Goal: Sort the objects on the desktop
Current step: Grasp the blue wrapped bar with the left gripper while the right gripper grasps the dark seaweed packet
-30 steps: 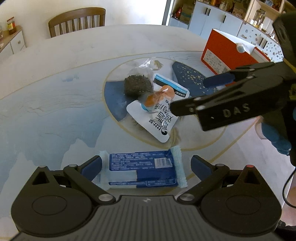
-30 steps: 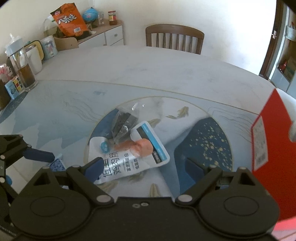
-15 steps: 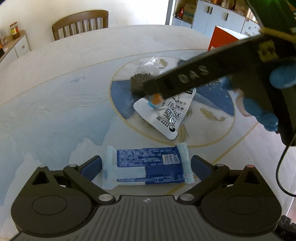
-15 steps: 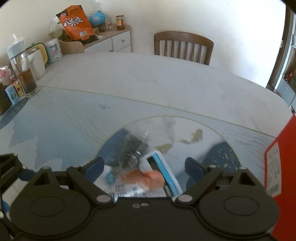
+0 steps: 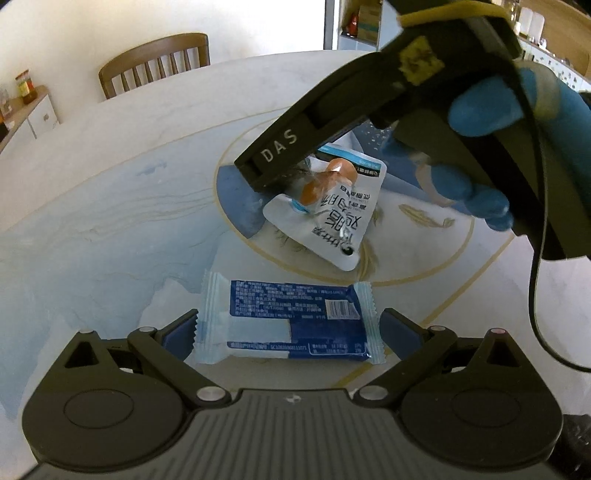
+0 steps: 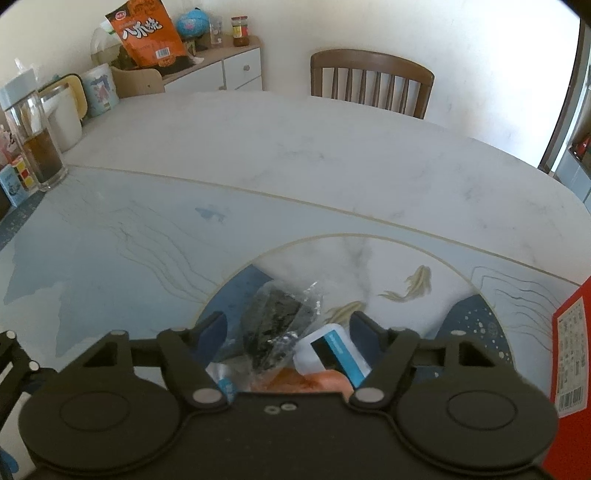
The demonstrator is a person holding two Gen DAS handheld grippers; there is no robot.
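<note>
A blue and white snack packet (image 5: 291, 321) lies flat on the table between the open fingers of my left gripper (image 5: 288, 328). Beyond it a white pouch (image 5: 332, 225) lies with an orange-capped item (image 5: 325, 181) on top. My right gripper (image 6: 286, 332) is open and low over a clear bag of dark bits (image 6: 271, 325), which sits between its fingers beside the white pouch's corner (image 6: 332, 350). The right gripper's side (image 5: 295, 147) hides that bag in the left wrist view.
A red box (image 6: 570, 354) stands at the right edge. A glass of dark drink (image 6: 37, 147), a jug and small boxes sit at the table's far left. A wooden chair (image 6: 373, 83) is behind the table. A cabinet holds an orange snack bag (image 6: 147, 33).
My right gripper has moved forward and down over the pile, so the bag of dark bits now sits between its fingers. My left gripper stayed around the blue packet.
</note>
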